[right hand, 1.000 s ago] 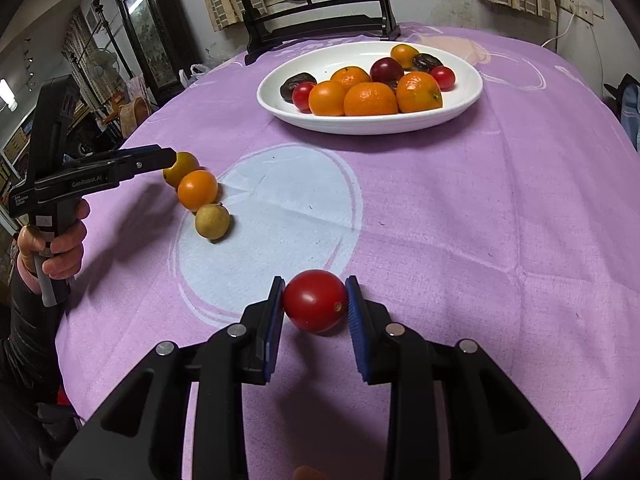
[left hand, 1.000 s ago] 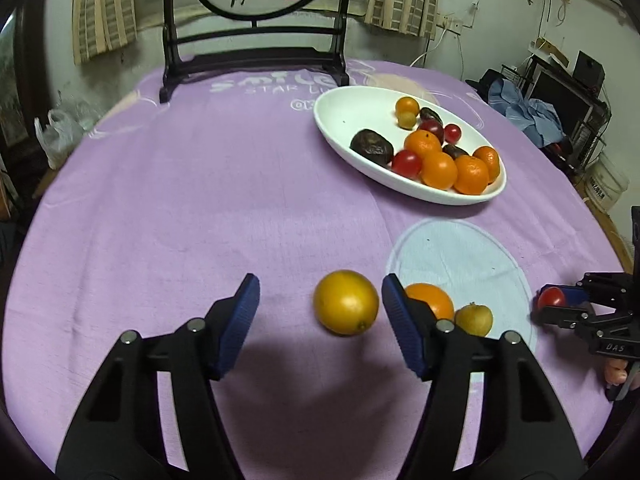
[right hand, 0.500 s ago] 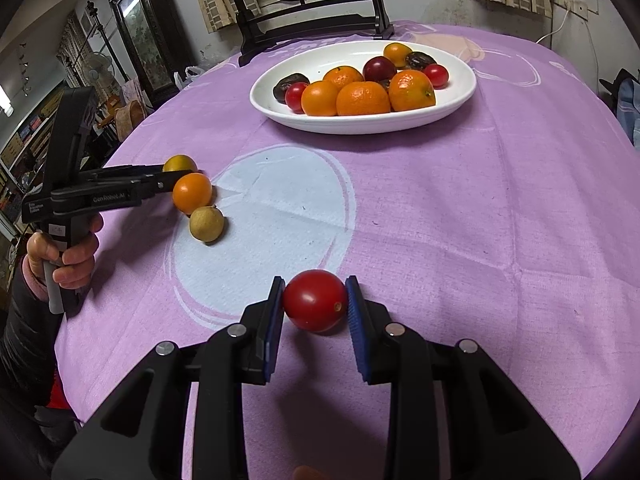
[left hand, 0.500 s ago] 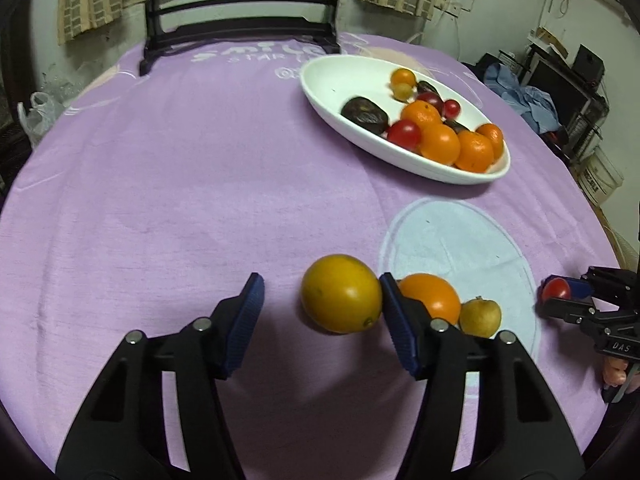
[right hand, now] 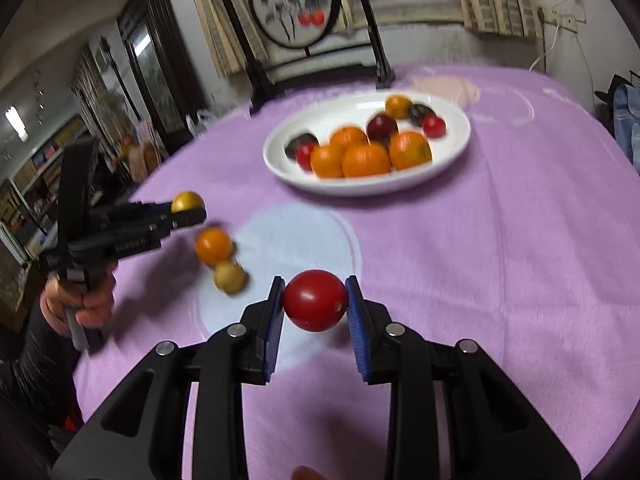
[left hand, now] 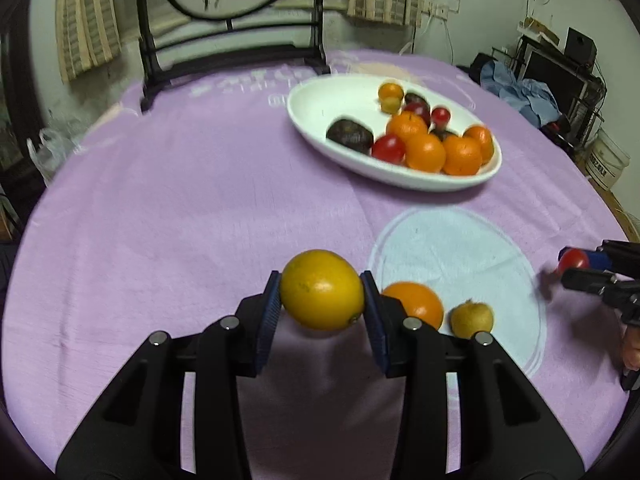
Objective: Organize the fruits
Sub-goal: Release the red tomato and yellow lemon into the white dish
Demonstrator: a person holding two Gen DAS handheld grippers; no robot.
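The round yellow-orange citrus fruit [left hand: 322,289] is sitting between the blue pads of the left gripper [left hand: 322,300], on the near side of the white oval ceramic dish [left hand: 320,92] and well apart from it. The jaws have just been closing and are now pressing the fruit on both flanks, at a narrow-to-middling width set by the fruit itself. The fruit's shadow is falling on the cloth beneath it, so it appears to be just clear of the bench.

The small round red tomato [right hand: 314,300] is being gripped by the right gripper [right hand: 314,304], its jaws nearly closed and the pads bearing on both sides. It too is on the near side of the dish.

Judged step: pick-up complete on both sides, carry to the dish pending. The next move calls for lifting each fruit clear and bringing it over the dish's bare end without striking the rim.

A smooth orange mandarin [left hand: 414,304] and a small yellowish-green fruit [left hand: 472,318] are lying side by side, nearer than the dish, on the purple-clothed bench [left hand: 180,200], awaiting collection.
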